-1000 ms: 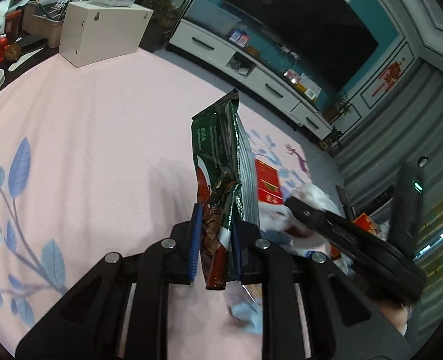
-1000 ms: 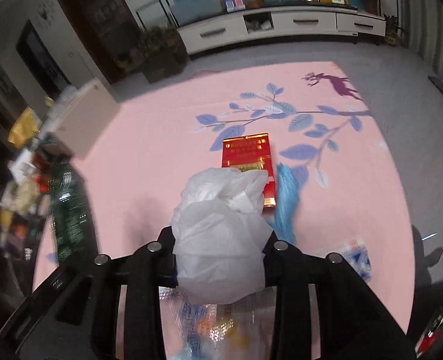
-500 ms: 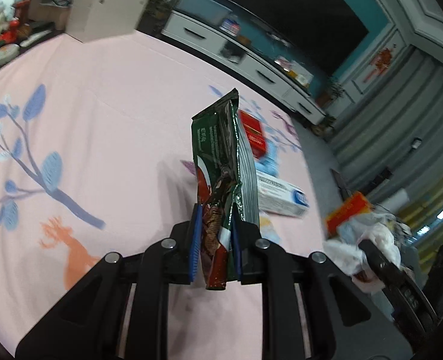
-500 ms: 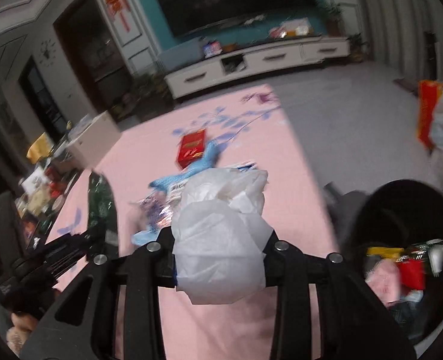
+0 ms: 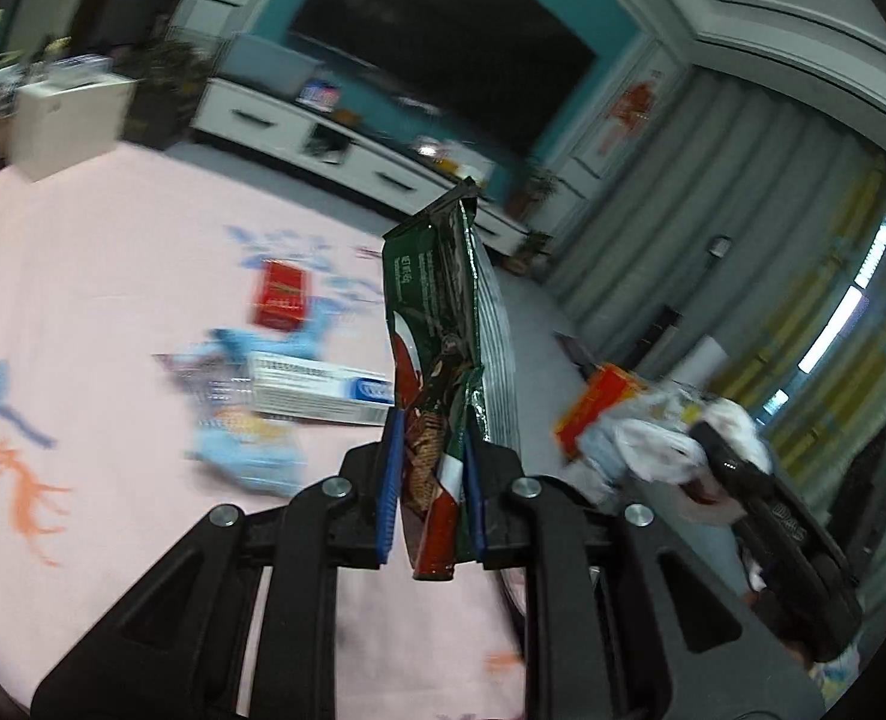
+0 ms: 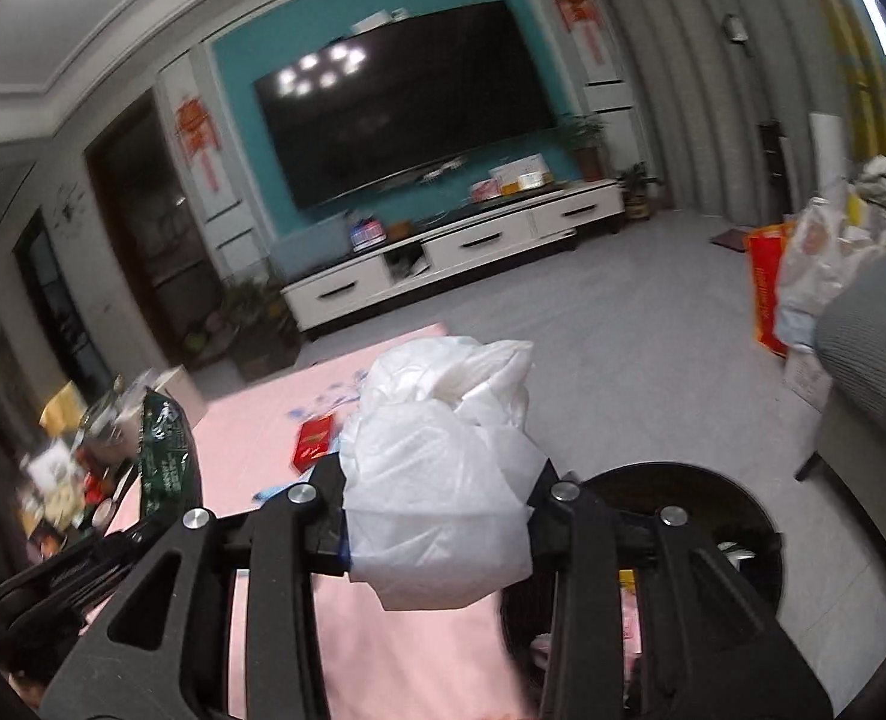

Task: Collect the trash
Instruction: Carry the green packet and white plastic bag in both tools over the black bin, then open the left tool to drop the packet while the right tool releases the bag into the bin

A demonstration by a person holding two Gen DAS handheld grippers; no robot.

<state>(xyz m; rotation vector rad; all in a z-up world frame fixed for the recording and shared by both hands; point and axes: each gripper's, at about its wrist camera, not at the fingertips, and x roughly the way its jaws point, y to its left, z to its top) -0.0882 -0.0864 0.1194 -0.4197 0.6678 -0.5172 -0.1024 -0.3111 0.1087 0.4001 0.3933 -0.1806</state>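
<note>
Carry-to-bin step. Left gripper [image 5: 426, 483] fingers clamp green snack wrapper [image 5: 443, 348]; right gripper [image 6: 437, 531] grips crumpled white bag [image 6: 443, 468]. Next, likely: centre over black bin [image 6: 682, 486], release.

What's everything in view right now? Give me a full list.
snack wrapper: 1, green and red, upright in left gripper
plastic bag: 1, white, crumpled in right gripper
trash bin: 1, black, on floor below right gripper, litter inside
red box: 1, red, on pink rug
toothpaste box: 1, white and blue, on rug
blue wrappers: blurred, count unclear, on rug
television: 1, black, teal wall
left gripper: 1, black, blue pads
right gripper: 1, black
</note>
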